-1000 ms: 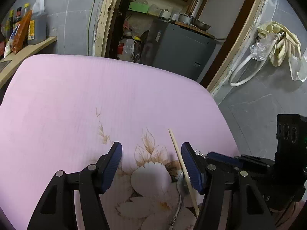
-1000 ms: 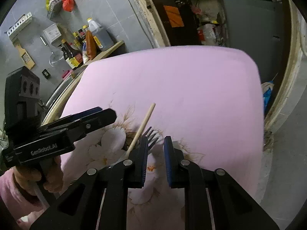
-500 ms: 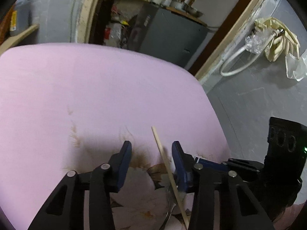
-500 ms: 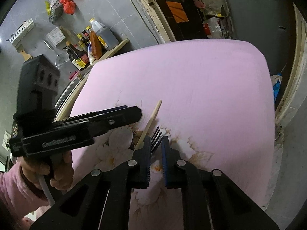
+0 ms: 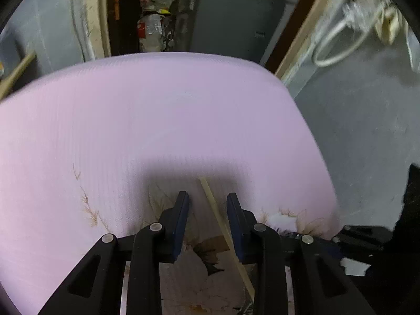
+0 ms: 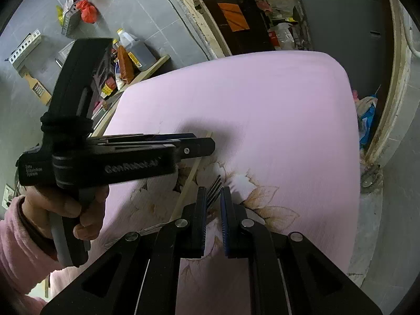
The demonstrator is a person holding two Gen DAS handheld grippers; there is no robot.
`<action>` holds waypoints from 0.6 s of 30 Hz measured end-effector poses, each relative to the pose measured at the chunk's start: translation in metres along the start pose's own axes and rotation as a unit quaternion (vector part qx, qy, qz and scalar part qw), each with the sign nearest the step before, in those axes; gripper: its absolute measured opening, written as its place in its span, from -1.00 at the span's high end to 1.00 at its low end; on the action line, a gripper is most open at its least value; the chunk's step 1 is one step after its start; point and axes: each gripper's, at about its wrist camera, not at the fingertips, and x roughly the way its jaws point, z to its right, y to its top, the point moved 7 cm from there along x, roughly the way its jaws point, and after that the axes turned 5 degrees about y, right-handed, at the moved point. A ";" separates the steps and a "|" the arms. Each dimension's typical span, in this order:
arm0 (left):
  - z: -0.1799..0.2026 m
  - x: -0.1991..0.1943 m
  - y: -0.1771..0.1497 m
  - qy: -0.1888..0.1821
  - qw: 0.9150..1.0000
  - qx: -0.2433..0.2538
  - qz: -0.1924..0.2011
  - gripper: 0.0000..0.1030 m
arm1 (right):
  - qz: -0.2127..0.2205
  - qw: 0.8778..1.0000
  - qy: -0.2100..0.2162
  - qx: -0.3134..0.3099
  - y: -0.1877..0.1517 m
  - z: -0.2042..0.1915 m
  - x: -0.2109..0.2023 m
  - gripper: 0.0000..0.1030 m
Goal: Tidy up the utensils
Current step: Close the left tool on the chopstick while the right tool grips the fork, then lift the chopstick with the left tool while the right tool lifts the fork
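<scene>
Chopstick pickup on the pink mat

The wooden chopstick (image 5: 216,211) lies between the left gripper (image 5: 207,199)'s closing jaws, not yet pinched; it looks light, stiff and likely to roll, so I'd grab mid-shaft. The right gripper (image 6: 211,197) beside it is clamped on the fork (image 6: 214,187), tines poking forward.
</scene>
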 end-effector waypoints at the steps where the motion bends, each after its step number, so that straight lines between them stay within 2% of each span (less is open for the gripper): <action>1: 0.001 0.000 -0.001 0.013 1.000 0.008 -0.001 0.62 | 0.000 1.000 -0.001 0.001 -0.001 0.000 -0.001 0.83; 2: 0.000 0.000 -0.002 0.023 1.000 0.013 -0.003 0.66 | 0.001 1.000 -0.001 0.001 -0.002 0.001 -0.002 0.83; 4: -0.003 -0.002 -0.004 0.017 1.000 0.008 -0.011 0.78 | 0.001 1.000 -0.002 0.004 -0.004 0.002 -0.003 0.83; 6: -0.005 -0.004 -0.007 0.001 1.000 -0.004 -0.026 0.81 | 0.001 1.000 -0.003 0.008 -0.006 0.003 -0.005 0.83; 13: 0.000 -0.006 -0.016 -0.008 0.998 0.003 -0.055 0.91 | 0.007 1.000 -0.008 0.014 -0.008 0.004 -0.009 0.83; 16: -0.001 -0.011 -0.022 -0.045 0.997 -0.025 -0.050 0.91 | 0.017 1.000 -0.013 0.009 -0.006 0.000 -0.014 0.84; 18: -0.001 -0.018 -0.028 -0.065 0.996 -0.044 -0.032 0.91 | 0.026 0.999 -0.019 0.002 -0.005 -0.004 -0.021 0.84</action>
